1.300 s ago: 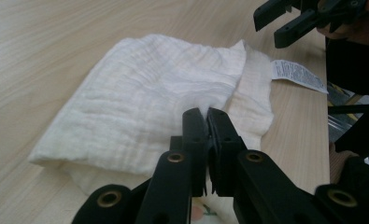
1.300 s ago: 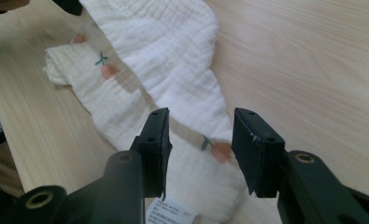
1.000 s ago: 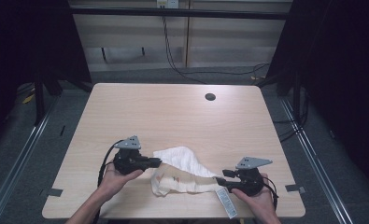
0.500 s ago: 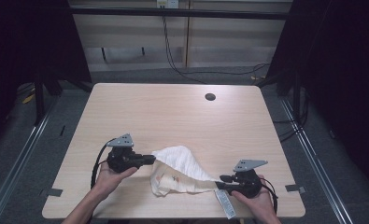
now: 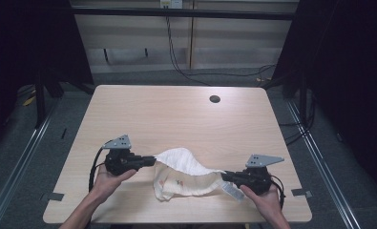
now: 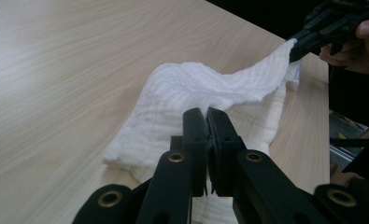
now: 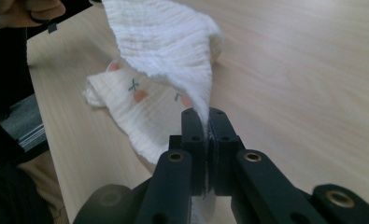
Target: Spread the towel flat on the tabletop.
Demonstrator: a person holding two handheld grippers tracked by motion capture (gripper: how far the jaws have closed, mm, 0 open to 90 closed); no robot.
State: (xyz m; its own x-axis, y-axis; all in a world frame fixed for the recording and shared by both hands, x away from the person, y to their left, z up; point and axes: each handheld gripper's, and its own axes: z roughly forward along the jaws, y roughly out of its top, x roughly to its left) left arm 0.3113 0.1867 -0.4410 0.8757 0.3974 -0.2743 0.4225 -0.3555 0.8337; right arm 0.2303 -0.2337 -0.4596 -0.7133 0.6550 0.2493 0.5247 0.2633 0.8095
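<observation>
A white crinkled cloth with small fruit prints lies on the wooden table near its front edge, pulled between the two grippers. My left gripper is shut on the cloth's left corner. On the other side, my right gripper is shut on the right corner, and the cloth rises from its jaws as a lifted fold. The printed underside rests on the table. In the left gripper view the other gripper pinches the far corner.
A round dark grommet hole sits at the back of the table. Cables run over the floor behind it. Metal rails flank the table on both sides.
Both grippers have moved apart, the left one leftward and the right one rightward and nearer the front edge. The cloth is stretched wider between them.
</observation>
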